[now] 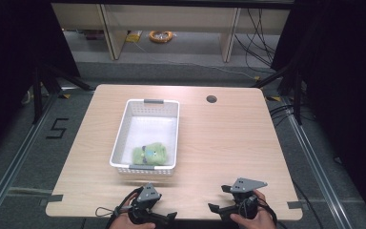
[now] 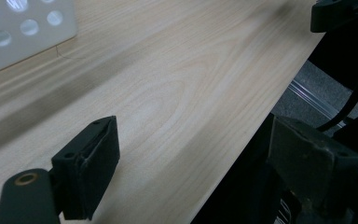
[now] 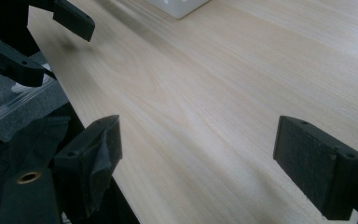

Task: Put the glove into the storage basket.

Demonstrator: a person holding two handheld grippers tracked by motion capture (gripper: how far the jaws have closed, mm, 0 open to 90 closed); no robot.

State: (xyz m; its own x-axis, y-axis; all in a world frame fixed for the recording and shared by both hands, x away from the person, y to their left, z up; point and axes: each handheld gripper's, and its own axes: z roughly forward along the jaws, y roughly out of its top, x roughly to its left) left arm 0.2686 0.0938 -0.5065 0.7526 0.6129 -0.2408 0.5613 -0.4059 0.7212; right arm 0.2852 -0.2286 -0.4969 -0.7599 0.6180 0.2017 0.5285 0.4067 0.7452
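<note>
A white perforated basket point(image 1: 122, 128) stands left of centre on the wooden table point(image 1: 228, 138). At its near end lies a green plush toy point(image 1: 150, 153). My left gripper point(image 1: 164, 207) hovers at the table's front edge, just in front of the basket, and points right. It is open and empty point(image 2: 200, 140), with one jaw over the wood and one past the edge. A corner of the basket point(image 2: 23, 32) shows beside it. My right gripper point(image 1: 219, 198) faces it from the right, open and empty point(image 3: 200, 140) above bare wood.
A round cable hole point(image 1: 211, 99) sits at the table's far right. Black frame legs point(image 1: 40, 90) and floor rails point(image 1: 314, 157) flank the table. An orange cable coil point(image 1: 161, 36) lies on the floor beyond. The wood to the right of the basket is bare.
</note>
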